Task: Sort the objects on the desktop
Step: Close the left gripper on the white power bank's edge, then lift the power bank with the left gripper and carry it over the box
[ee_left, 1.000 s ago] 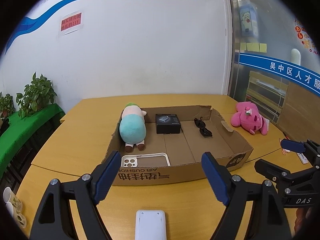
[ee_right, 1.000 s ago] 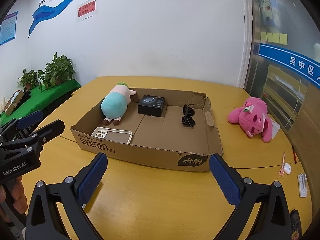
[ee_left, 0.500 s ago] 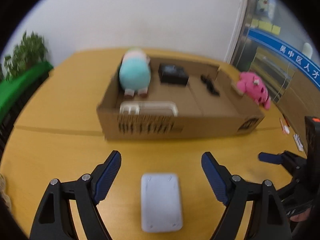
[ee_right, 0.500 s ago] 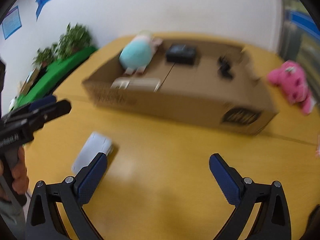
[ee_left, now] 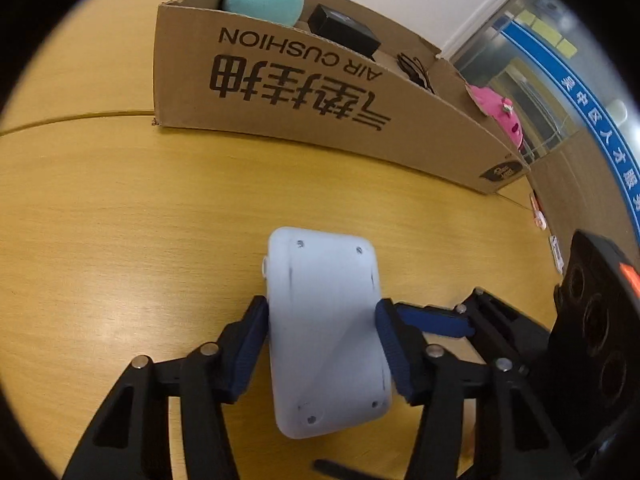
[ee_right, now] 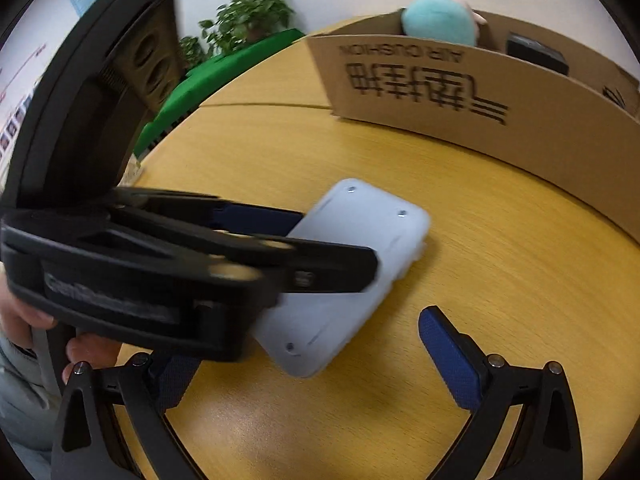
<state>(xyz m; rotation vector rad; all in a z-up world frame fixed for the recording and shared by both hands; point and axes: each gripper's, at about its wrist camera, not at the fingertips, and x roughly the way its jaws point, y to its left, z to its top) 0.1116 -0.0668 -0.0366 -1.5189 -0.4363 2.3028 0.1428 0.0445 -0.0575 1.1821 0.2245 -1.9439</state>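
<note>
Whereas a second ago both tools hovered spread above the worktop (ee_left: 120, 208), the left tool (ee_left: 322, 334) now clamps the white case (ee_left: 326, 336) lying flat before the cardboard box (ee_left: 304, 92), ready for lifting in, while the right tool (ee_right: 308, 360) stays unclenched and empty.

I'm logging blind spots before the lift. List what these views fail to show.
- Cardboard box floor: left wrist view, near wall hides it.
- Pink plush: same view, box corner covers most.
- White device: right wrist view, blurred, left gripper covers its near end.
</note>
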